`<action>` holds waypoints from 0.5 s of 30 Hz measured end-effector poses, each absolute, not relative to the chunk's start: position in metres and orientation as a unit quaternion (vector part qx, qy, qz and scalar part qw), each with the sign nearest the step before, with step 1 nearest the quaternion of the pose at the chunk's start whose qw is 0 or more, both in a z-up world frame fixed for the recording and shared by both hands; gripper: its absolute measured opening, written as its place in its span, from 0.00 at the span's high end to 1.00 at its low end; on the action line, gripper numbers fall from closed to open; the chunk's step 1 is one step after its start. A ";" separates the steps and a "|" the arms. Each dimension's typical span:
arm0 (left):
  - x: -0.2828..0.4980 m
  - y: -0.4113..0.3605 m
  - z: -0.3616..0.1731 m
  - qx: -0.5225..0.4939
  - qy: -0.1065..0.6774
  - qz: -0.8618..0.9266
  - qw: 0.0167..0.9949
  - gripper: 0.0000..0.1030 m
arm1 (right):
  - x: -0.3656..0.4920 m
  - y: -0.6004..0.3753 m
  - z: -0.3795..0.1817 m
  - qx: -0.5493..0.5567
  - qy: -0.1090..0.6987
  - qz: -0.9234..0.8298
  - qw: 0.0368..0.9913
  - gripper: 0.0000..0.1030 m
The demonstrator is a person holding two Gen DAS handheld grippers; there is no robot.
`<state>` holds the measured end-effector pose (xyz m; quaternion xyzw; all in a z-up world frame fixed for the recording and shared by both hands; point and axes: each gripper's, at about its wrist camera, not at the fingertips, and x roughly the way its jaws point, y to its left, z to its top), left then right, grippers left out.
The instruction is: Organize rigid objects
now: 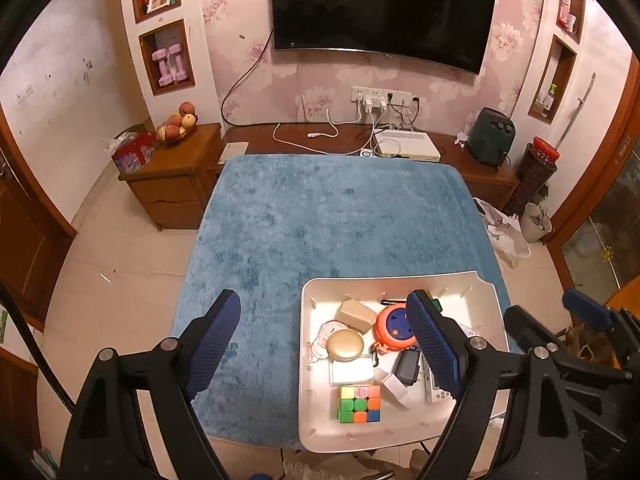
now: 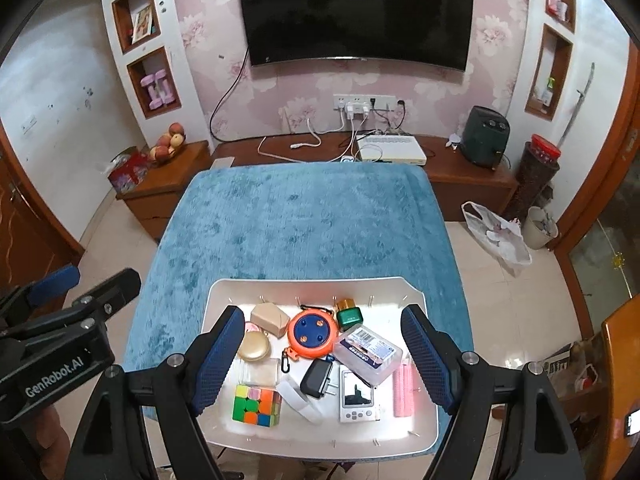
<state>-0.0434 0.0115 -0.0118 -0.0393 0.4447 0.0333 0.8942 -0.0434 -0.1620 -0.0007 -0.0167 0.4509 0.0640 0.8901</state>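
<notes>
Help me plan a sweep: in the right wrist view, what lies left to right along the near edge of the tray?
Rubik's cube → white folded card → white handheld device → pink comb-like piece, all inside the white tray.

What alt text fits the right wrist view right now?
Open right hand-held gripper hovers over a white tray of small items on a blue blanket: puzzle cube, orange reel, black charger, pink roller.
</notes>
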 end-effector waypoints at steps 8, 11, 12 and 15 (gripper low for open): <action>-0.041 0.015 -0.016 -0.026 0.462 0.025 0.886 0.16 | -0.041 -0.153 0.000 -0.014 0.455 0.056 0.889 0.21; -0.040 0.018 -0.015 -0.027 0.462 0.026 0.886 0.16 | -0.040 -0.151 0.001 -0.015 0.457 0.055 0.888 0.21; -0.040 0.018 -0.015 -0.028 0.462 0.026 0.886 0.16 | -0.040 -0.151 0.001 -0.015 0.457 0.055 0.888 0.21; -0.040 0.019 -0.014 -0.029 0.462 0.026 0.886 0.16 | -0.039 -0.151 0.001 -0.016 0.456 0.055 0.888 0.21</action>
